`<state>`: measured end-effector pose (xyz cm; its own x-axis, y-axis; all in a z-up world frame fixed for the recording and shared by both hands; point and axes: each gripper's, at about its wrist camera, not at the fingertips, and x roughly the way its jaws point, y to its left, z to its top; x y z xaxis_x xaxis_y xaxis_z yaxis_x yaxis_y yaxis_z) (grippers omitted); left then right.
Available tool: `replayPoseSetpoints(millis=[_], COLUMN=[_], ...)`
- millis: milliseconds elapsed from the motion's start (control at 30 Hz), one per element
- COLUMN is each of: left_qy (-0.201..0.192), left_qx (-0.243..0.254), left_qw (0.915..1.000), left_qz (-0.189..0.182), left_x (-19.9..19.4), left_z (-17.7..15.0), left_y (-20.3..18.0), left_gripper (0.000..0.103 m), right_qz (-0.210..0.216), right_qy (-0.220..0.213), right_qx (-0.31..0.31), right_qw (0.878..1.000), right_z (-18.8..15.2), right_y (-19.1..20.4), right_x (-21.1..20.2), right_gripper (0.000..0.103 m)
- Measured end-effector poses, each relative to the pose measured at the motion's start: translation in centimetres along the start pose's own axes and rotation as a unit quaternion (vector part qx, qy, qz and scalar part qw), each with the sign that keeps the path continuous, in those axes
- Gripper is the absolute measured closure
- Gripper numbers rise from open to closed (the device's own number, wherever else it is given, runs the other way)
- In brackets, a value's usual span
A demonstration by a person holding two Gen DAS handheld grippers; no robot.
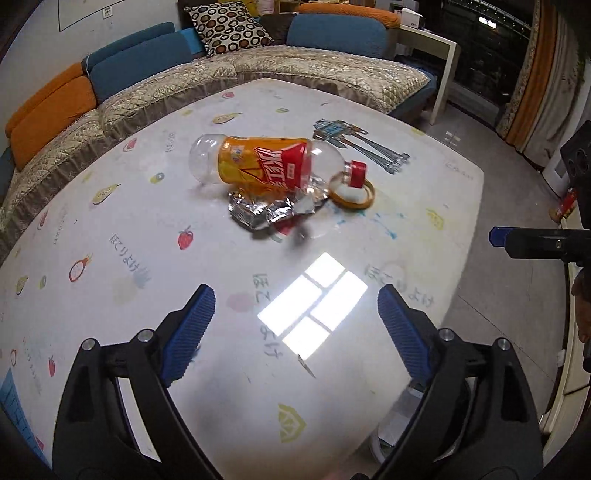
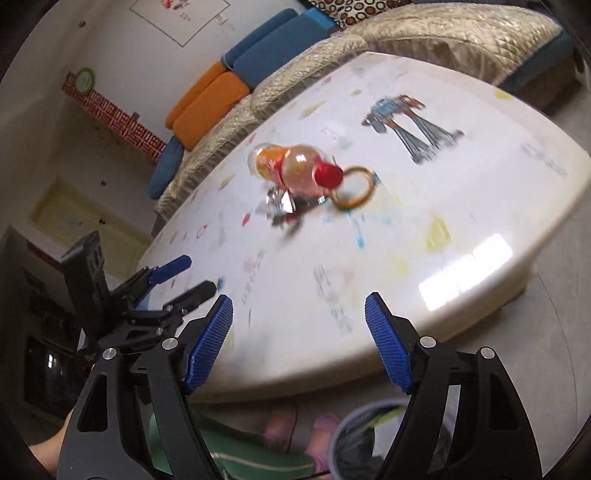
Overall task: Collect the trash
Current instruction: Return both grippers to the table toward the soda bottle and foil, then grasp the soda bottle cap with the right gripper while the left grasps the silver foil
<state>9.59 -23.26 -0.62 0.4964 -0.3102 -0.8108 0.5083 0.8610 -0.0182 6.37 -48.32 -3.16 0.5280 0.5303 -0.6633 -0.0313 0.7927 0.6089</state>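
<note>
A big white table with little fruit pictures on it fills most of both views, and the trash sits in one small heap near its middle. There is one plastic bottle lying on its side, with an orange and red label and a red cap. Right against it, on the near side, lies one crumpled silver wrapper. One roll of tape lies flat beside the cap, touching the bottle's neck or nearly so. That makes three things to pick up. The left gripper hangs above the near part of the table with its two blue fingers spread wide apart, and nothing is between them. The right gripper is also wide open and holds nothing (its view is blurry, so small things are hard to make out). It hangs just off the table's near edge, well apart from the heap. Nothing stands between either gripper and the trash, only bare tabletop and a bright patch of light. Behind the table runs a sofa with a quilted cover, blue and orange cushions, and one spotted pillow. Below the right gripper a grey bin shows on the floor beside the table.
</note>
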Motion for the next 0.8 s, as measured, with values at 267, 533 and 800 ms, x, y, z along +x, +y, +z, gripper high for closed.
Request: replayPoseSetpoints(millis=[267,533,800], left_qy=[0.013,0.016,0.01], left_qx=[0.017,0.017,0.02], left_qw=[0.9997,0.9997,0.9998], left_qz=[0.012,0.011,0.0], left_x=[6.4,10.7,13.0], left_z=[4.4,5.9,5.8], left_y=[2.0,3.7,3.8], left_gripper=[0.01,0.01,0.019], right_qz=[-0.017,-0.023,-0.005], right_qy=[0.012,0.042,0.063], right_qx=[-0.022,-0.083,-0.106], right_qw=[1.0,0.995,0.992], right_z=[7.6,11.1,10.4], right_y=[0.1,-0.1,-1.1], right_x=[6.2,11.6,13.6], right_gripper=[0.029,0.029,0.066])
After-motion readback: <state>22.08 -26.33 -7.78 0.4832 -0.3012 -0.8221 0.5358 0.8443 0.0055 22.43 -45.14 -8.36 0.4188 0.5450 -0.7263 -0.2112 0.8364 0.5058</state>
